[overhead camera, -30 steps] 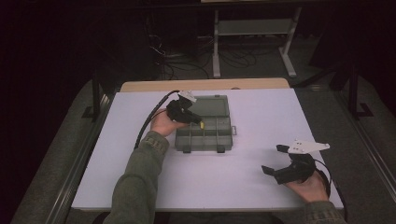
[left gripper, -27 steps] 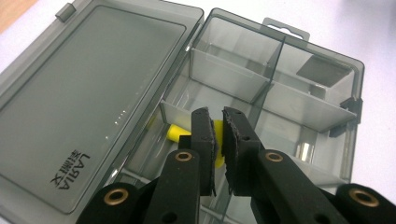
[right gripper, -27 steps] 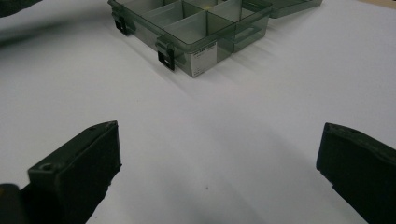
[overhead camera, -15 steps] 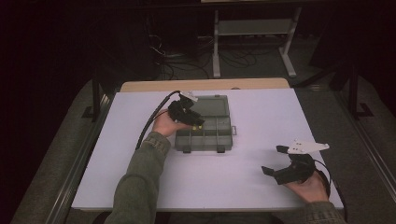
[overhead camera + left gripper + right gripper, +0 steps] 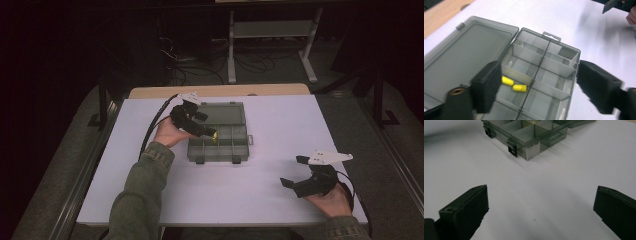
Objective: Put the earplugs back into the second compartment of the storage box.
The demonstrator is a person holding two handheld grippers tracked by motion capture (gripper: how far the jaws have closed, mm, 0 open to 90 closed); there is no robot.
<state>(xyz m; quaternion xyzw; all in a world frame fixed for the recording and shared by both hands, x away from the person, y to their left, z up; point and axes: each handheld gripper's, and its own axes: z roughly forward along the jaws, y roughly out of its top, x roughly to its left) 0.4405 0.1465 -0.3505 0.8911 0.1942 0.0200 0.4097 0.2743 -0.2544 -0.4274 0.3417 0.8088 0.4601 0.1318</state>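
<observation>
Left gripper (image 5: 207, 131) is held over the open compartment box (image 5: 220, 145), centre of the high view; its jaws have just been opening, nothing between them. Two yellow earplugs (image 5: 514, 84) are seen in one compartment. Right gripper (image 5: 295, 172), lower right, jaws released above the counter (image 5: 200, 195).

An open box (image 5: 220, 137) sits mid-counter (image 5: 270, 125), lid (image 5: 466, 52) flat behind it. Two earplugs (image 5: 513, 84) lie together in one compartment near its left side.
</observation>
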